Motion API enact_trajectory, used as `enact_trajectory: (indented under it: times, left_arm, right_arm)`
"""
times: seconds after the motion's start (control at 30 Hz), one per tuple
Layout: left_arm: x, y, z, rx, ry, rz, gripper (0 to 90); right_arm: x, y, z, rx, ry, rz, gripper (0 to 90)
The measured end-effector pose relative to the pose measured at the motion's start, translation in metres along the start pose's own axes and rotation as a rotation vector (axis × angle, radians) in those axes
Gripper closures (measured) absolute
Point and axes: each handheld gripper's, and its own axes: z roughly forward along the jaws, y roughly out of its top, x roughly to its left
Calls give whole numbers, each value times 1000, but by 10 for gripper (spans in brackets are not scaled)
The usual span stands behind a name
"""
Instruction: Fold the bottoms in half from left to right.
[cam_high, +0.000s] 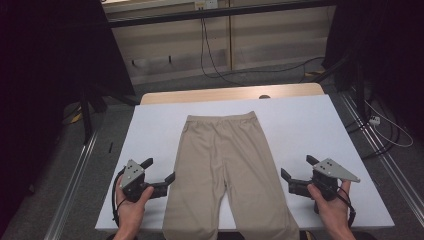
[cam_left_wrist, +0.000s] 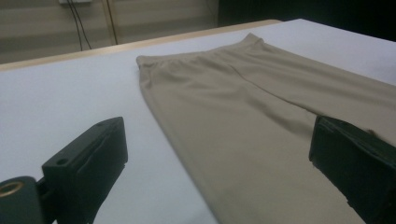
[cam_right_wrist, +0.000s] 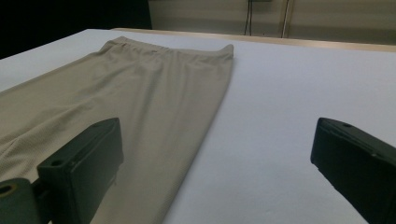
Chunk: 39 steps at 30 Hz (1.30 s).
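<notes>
One beige trousers flat; two grippers, left gripper, right gripper, jaws apart.

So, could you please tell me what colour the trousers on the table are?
The trousers are plain beige, with no pattern; the high view shows them best.

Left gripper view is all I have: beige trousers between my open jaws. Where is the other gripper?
Observer: The right gripper hovers beside the opposite leg of the trousers, jaws apart.
Operator: Do the legs stay on the table?
Observer: No, the high view shows both leg ends running past the near edge of the table.
Operator: Is the left gripper touching cloth?
Observer: From above, the left gripper has one jaw at the leg's outer edge; contact is unclear.
</notes>
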Motion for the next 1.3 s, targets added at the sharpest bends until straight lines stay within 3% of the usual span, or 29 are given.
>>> enact_trajectory:
  times: [0.47,0.73,0.87,0.93,0.97,1.07,1.1,1.3]
  left_arm:
    - [2,-1,3,26,-6,-34,46]
    - [3,0,6,41,-10,-37,52]
    - [4,0,10,47,-3,-27,62]
    - [4,0,12,61,-23,-15,66]
    - [4,2,13,69,-61,-24,66]
    - [4,4,16,79,-63,9,93]
    - [5,7,18,80,-76,1,96]
    - [5,14,25,46,-90,33,82]
  right_arm:
    - [3,-1,2,14,38,5,27]
    - [13,1,6,25,65,-1,10]
    - [21,3,13,49,75,-20,9]
    - [26,4,15,56,83,-32,12]
    - [32,6,17,54,88,-41,12]
    - [42,7,22,61,112,-70,14]
    - [47,7,24,65,117,-82,14]
    - [65,6,35,92,162,-112,17]
